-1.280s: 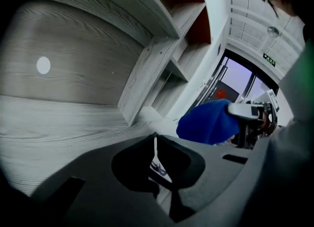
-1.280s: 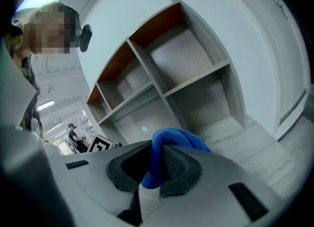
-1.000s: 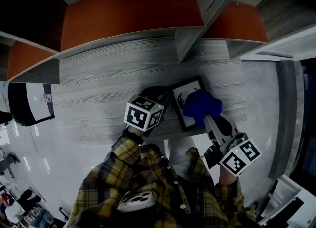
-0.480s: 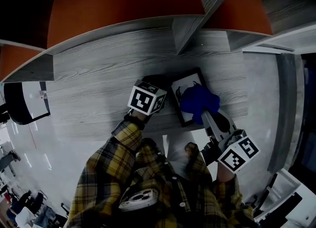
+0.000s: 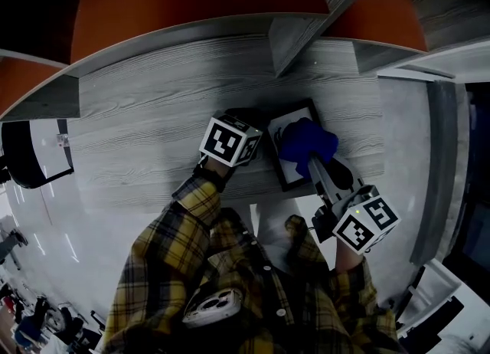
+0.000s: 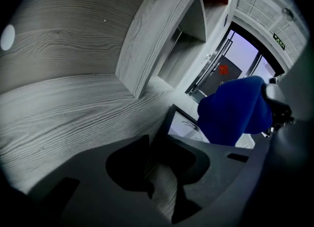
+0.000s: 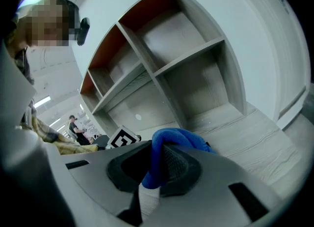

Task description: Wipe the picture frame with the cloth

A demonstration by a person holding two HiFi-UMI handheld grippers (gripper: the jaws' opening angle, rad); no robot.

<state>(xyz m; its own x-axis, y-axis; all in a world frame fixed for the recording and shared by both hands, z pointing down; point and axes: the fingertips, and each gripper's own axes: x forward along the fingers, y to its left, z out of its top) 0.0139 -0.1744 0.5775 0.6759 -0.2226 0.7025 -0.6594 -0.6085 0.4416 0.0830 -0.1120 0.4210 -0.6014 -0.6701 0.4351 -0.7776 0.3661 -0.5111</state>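
The picture frame (image 5: 285, 170), black-rimmed with a white print, lies tilted on the grey wood shelf board (image 5: 153, 122). My left gripper (image 5: 259, 136) is shut on the frame's left edge; in the left gripper view the frame (image 6: 182, 123) runs down into the gripper (image 6: 158, 157). A blue cloth (image 5: 306, 142) rests bunched on the frame's glass, held by my right gripper (image 5: 310, 159), which comes in from the lower right. In the right gripper view the cloth (image 7: 176, 137) is pinched in the right gripper (image 7: 157, 169). The cloth (image 6: 235, 110) hides much of the picture.
Behind the board stand shelf compartments with orange back panels (image 5: 199, 0), split by a grey upright divider (image 5: 306, 31). The board's front edge lies just below the frame. A person's plaid sleeves (image 5: 176, 237) fill the lower middle. The left gripper's marker cube (image 7: 122, 137) shows in the right gripper view.
The cloth has slid a little up and leftward over the frame with the right gripper. The left gripper keeps its hold on the frame's edge.
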